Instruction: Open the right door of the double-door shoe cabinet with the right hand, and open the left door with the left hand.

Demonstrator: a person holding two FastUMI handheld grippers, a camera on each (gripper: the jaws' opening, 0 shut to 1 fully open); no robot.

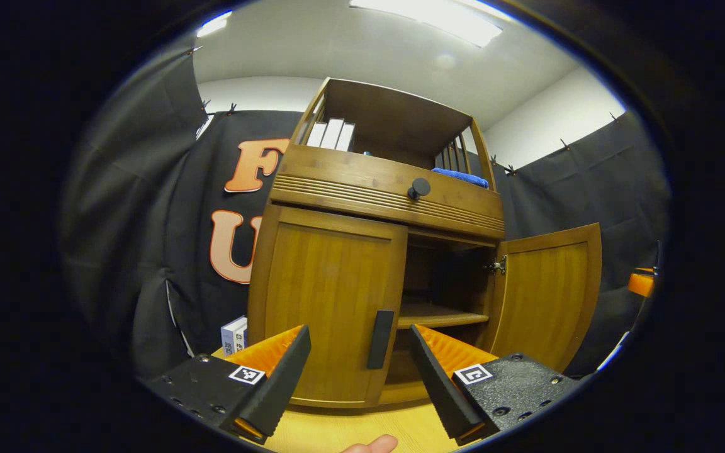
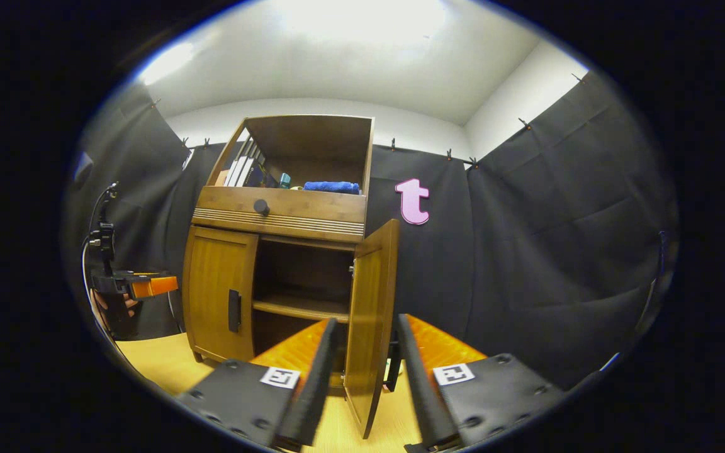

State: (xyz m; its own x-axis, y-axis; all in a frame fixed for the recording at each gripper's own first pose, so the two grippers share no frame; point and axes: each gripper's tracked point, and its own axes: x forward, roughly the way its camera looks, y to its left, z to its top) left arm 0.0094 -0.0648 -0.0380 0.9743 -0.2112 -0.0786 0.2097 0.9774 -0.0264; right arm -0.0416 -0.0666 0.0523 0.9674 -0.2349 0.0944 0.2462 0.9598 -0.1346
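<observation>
A honey-brown wooden shoe cabinet (image 1: pixel 362 251) with visible vertical grain stands on a pale yellow-wood floor (image 1: pixel 350 431). Its left door (image 1: pixel 328 302) carries a flat black handle (image 1: pixel 380 340); the right door (image 1: pixel 548 292) shows the same golden-brown grain. A round black knob (image 1: pixel 420 187) sits on the drawer front (image 1: pixel 387 185), which is ribbed with fine horizontal grooves. On the top shelf lie a bright blue cloth (image 2: pixel 331 187) and white-spined books (image 1: pixel 332 134).
</observation>
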